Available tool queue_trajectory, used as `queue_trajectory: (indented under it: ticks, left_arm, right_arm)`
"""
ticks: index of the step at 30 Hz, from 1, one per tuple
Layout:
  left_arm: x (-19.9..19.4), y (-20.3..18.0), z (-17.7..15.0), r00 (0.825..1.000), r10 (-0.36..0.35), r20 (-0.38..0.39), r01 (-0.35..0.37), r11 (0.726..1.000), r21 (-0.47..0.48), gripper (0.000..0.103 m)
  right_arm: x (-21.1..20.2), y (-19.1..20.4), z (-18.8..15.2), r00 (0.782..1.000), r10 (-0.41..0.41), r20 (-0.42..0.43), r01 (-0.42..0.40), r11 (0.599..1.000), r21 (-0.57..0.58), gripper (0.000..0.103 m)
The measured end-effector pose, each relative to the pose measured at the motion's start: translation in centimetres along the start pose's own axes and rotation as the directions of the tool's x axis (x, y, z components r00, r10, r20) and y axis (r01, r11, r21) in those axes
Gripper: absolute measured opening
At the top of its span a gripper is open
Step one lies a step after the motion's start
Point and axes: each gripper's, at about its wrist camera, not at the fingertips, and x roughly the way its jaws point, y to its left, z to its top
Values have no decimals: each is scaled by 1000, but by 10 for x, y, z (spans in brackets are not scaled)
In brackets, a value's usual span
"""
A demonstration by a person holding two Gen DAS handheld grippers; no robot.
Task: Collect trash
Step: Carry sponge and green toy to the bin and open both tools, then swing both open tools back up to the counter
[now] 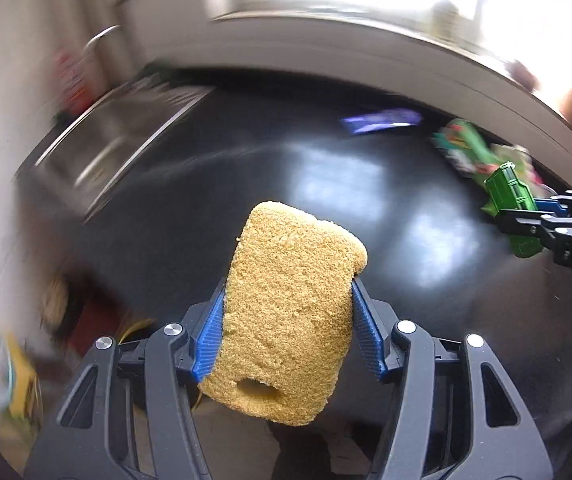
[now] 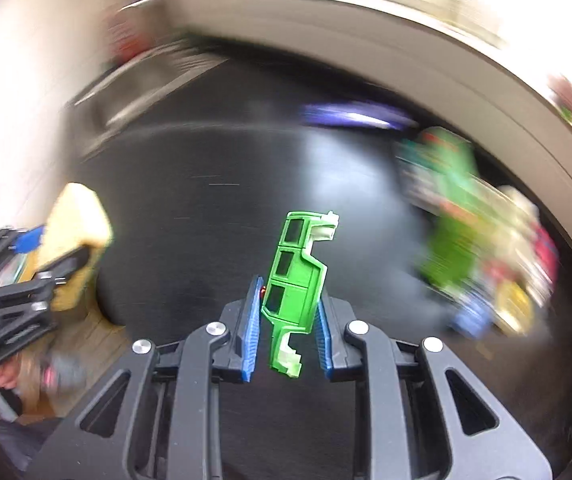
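Left fingers (image 1: pixel 286 320): the blue pads press both flanks of a tan sponge (image 1: pixel 290 312), roughly half spread, no gap showing on either side.
Sponge axis: its long axis runs along the fingers, from 6 o'clock up toward 12, tilted a touch to 1; the rounded end points away from the hand, and the end with a small hole sits low between the arms of the gripper.
Right fingers (image 2: pixel 288 328): drawn in narrow on a green toy car (image 2: pixel 296 284); the right-hand pad is against its side, the left-hand pad is very close, with a sliver of dark perhaps between.
Car axis: stood on end along the fingers, windows facing 9 o'clock, the pale bumper end pointing to 12, the other end hanging past the pads toward 6.
Both hands: held clear above the dark worktop (image 1: pixel 326 160), neither thing touching it.
Trash pile: a heap of green and mixed wrappers (image 2: pixel 470 240) lies at 2 o'clock from the right fingers, near the worktop's back edge; a purple wrapper (image 1: pixel 382 120) lies at 12 to 1 o'clock from the left fingers.
Nearer hand: my reading is the right, since the heap sits on its side.
Sink (image 1: pixel 117 140): at 10 o'clock, well apart from the wrappers.
Blur: heavy everywhere beyond the fingers, so the wrappers' own lie is not readable.
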Motion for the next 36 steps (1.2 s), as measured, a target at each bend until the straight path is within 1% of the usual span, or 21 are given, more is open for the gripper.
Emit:
queue_trajectory:
  ticks: [2, 4, 5, 6, 7, 8, 9, 10, 11, 15, 18, 21, 22, 23, 25, 26, 27, 30, 33, 34, 36]
  left_arm:
    - [-2, 46, -25, 997, 71, -24, -73, 992, -107, 56]
    - [-3, 90, -54, 989, 134, -67, -145, 966, -213, 56]
    - [-3, 121, -74, 983, 161, -92, -181, 939, -291, 56]
    - [-2, 140, -86, 980, 169, -107, -196, 920, -339, 56]
    - [0, 155, -95, 978, 171, -118, -203, 903, -379, 56]
    - [4, 179, -109, 978, 167, -126, -206, 875, -438, 56]
    - [9, 193, -117, 978, 163, -130, -205, 858, -472, 56]
    - [15, 206, -126, 977, 164, -133, -209, 839, -502, 56]
    - [25, 219, -132, 977, 162, -142, -213, 822, -528, 57]
    - [54, 255, -153, 979, 136, -154, -200, 789, -581, 57]
    - [79, 268, -160, 983, 103, -153, -175, 785, -594, 58]
    - [93, 278, -168, 988, 79, -135, -145, 784, -604, 63]
    - [100, 280, -169, 988, 69, -135, -137, 784, -605, 68]
    - [108, 283, -171, 988, 57, -145, -135, 782, -608, 72]
    - [116, 294, -178, 987, 54, -152, -138, 774, -619, 80]
    - [117, 296, -181, 987, 57, -151, -140, 769, -623, 82]
    - [119, 299, -183, 987, 56, -153, -141, 765, -629, 83]
    - [118, 303, -187, 985, 50, -162, -144, 753, -642, 83]
    - [109, 302, -187, 985, 56, -165, -151, 748, -647, 84]
    - [103, 300, -185, 985, 59, -161, -151, 744, -651, 86]
    - [94, 295, -178, 984, 72, -165, -164, 742, -650, 89]
  right_arm:
    - [14, 55, 15, 995, 103, -18, -104, 990, -93, 25]
    - [32, 122, 30, 966, 247, -74, -256, 953, -165, 25]
    - [40, 148, 36, 951, 293, -97, -307, 934, -184, 25]
    - [51, 183, 41, 927, 351, -134, -373, 903, -213, 25]
    - [61, 208, 46, 911, 379, -164, -409, 883, -230, 25]
    - [71, 234, 50, 894, 403, -194, -442, 864, -240, 25]
    - [85, 261, 54, 872, 429, -236, -481, 843, -243, 25]
    - [94, 280, 55, 863, 435, -255, -493, 837, -240, 25]
    - [106, 299, 57, 862, 431, -267, -492, 839, -232, 25]
    - [150, 359, 65, 837, 420, -352, -509, 833, -217, 25]
    - [175, 384, 67, 842, 382, -381, -490, 837, -243, 25]
    - [202, 400, 70, 846, 345, -406, -468, 845, -258, 25]
    - [216, 407, 75, 847, 333, -414, -460, 849, -258, 32]
    - [224, 406, 76, 846, 323, -424, -454, 853, -257, 49]
    - [230, 406, 79, 853, 314, -417, -441, 862, -252, 62]
    - [233, 406, 80, 852, 323, -412, -445, 861, -247, 65]
    - [236, 407, 81, 847, 328, -417, -452, 858, -243, 65]
    - [239, 409, 86, 849, 328, -414, -451, 859, -244, 65]
    - [229, 401, 88, 852, 341, -397, -451, 862, -229, 72]
    - [221, 397, 89, 852, 352, -388, -458, 860, -225, 74]
    - [205, 392, 90, 863, 352, -361, -452, 857, -246, 77]
